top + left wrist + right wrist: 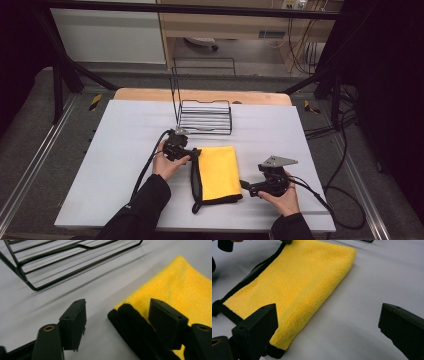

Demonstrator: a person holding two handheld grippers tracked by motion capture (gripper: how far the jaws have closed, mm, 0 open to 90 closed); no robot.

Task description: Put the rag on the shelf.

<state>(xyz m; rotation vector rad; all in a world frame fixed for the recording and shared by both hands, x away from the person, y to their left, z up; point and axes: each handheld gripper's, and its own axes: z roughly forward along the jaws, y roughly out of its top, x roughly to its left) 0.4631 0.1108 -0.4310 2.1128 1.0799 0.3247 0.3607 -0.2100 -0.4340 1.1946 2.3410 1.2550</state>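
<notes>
Left gripper [117,315], jaws apart, straddles the yellow cloth's [182,287] black edge (high view hides that gap); right gripper [324,322] gapes at lower right.

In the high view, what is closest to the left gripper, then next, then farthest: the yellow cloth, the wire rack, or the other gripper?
From the left gripper:
1. Yellow cloth, right beside its jaws.
2. Wire rack, just behind, toward the table's far edge.
3. Right gripper, across the cloth, near the front edge.

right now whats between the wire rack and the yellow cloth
Bare white table lies between the wire rack and the yellow cloth, plain in the high view; the left gripper sits at the cloth's near corner.
</notes>
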